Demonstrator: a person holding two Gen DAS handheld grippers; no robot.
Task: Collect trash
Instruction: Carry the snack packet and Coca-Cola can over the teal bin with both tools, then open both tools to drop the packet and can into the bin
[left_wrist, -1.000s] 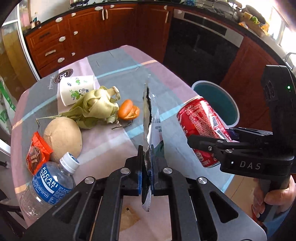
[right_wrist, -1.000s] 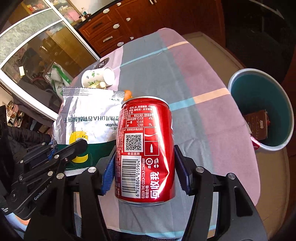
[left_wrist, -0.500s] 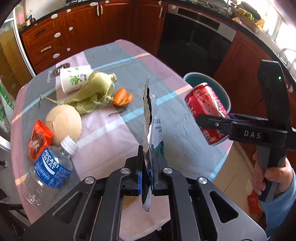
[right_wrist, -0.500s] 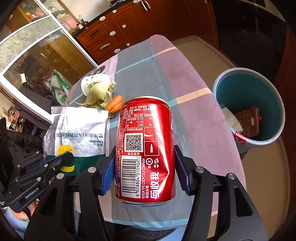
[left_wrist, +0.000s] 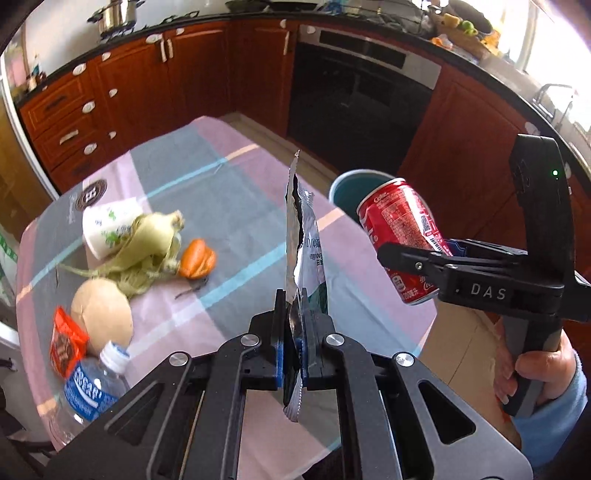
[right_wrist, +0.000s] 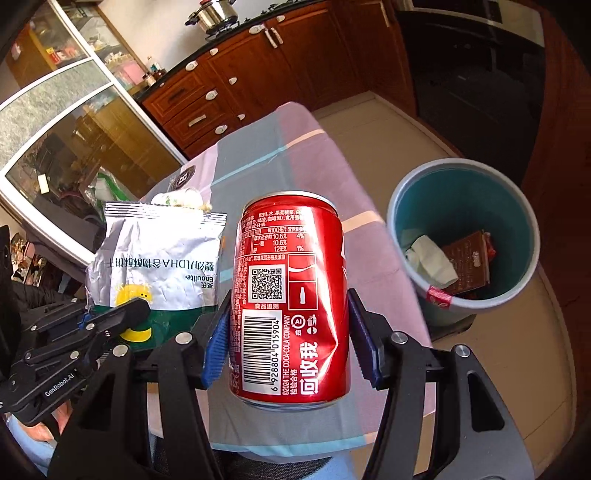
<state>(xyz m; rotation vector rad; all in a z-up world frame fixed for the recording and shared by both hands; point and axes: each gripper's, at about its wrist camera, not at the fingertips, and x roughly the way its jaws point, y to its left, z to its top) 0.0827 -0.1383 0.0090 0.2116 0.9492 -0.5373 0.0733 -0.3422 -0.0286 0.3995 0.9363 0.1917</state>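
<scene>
Left wrist view: the left gripper (left_wrist: 293, 354) pinches a silver snack bag (left_wrist: 304, 236) edge-on between its blue pads, jaws nearly together, the bag standing upright above the fingers with its torn top pointing up. To the right, the right gripper (left_wrist: 417, 254), held by a hand (left_wrist: 532, 373) in a light blue sleeve, clamps a red cola can (left_wrist: 397, 225), tilted in the air beyond the table's edge and in front of a teal trash bin (left_wrist: 345, 194), of which only part of the rim shows behind the can.

On the checked tablecloth (left_wrist: 229, 192) lie a tipped paper cup (left_wrist: 107, 225), pale green husks (left_wrist: 147, 243) touching it, an orange peel piece (left_wrist: 197, 254) just beside the husks, a round tan bun (left_wrist: 101, 314), an orange wrapper (left_wrist: 66, 341) and a capped water bottle (left_wrist: 92, 384) near the table's left edge.

Right wrist view: the can (right_wrist: 291, 299) stands upright between the two blue pads (right_wrist: 216, 343), which press its sides about halfway up; the jaws are half spread around it. The snack bag (right_wrist: 159, 262) hangs just left of it in the left gripper (right_wrist: 122, 317). The bin (right_wrist: 461, 236) sits on the floor to the right, well apart from the can, with a crumpled tissue (right_wrist: 430, 262) and a brown packet (right_wrist: 469, 262) inside.
</scene>
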